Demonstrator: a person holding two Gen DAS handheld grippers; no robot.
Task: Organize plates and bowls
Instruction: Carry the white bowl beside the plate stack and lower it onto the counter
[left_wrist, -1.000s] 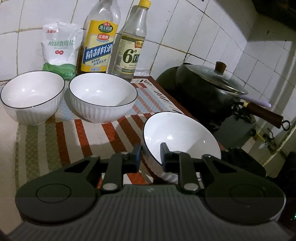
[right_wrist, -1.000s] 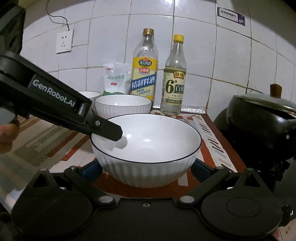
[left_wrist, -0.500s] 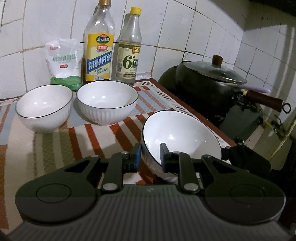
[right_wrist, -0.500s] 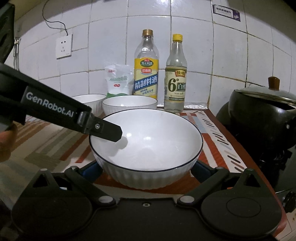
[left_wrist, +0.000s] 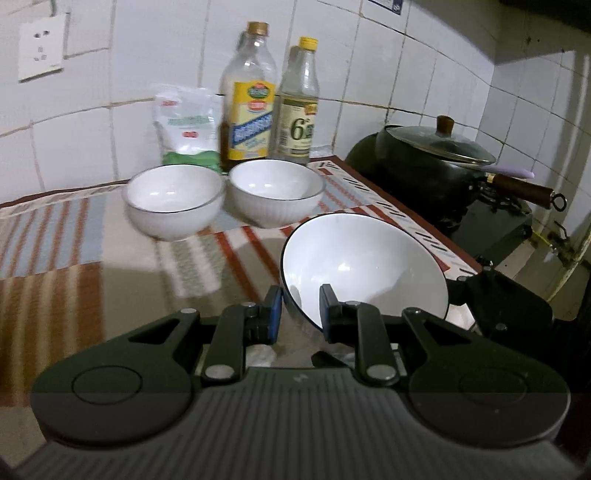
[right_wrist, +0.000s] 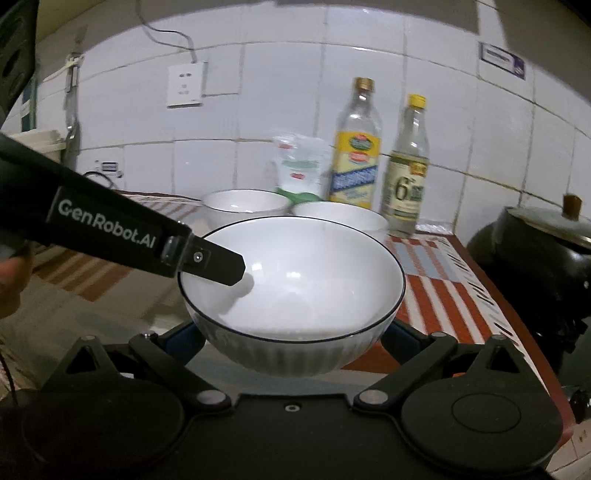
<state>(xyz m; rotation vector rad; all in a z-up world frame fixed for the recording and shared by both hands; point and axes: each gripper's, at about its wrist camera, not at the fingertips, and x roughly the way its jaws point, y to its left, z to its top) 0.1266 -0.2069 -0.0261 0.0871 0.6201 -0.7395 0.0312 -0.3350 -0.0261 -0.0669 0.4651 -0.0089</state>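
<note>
Taking the yellow-labelled bottle (left_wrist: 251, 107) at the tiled wall as the marker, the scene runs like this. Left of it stands a white and green bag (left_wrist: 186, 127), and in front of that bag sits the left small bowl (left_wrist: 173, 201) on the striped cloth (left_wrist: 55, 236) that covers the counter. Directly in front of the bottle sits the second small bowl (left_wrist: 276, 192), just beside the first (whether their rims touch cannot be told through the blur). Right of the bottle, just beside it, is a clear bottle with a yellow cap (left_wrist: 299, 107).

Nearer the cameras than the bottle, and a little to its right, is the large white bowl (left_wrist: 364, 266) with a dark rim line, tilted and lifted off the cloth. The left gripper (left_wrist: 298, 314) has its jaws clamped on the bowl's near-left rim, one blue pad outside the wall and one inside. In the right wrist view the same left gripper (right_wrist: 236, 269) reaches in over the rim of the large white bowl (right_wrist: 295, 291). The right gripper (right_wrist: 293, 338) has its jaws spread wide to either side of the bowl's lower wall; whether the pads press it cannot be told.

Far right of the bottle, off the cloth, stands a dark lidded pot (left_wrist: 432, 162) with a wooden handle.
</note>
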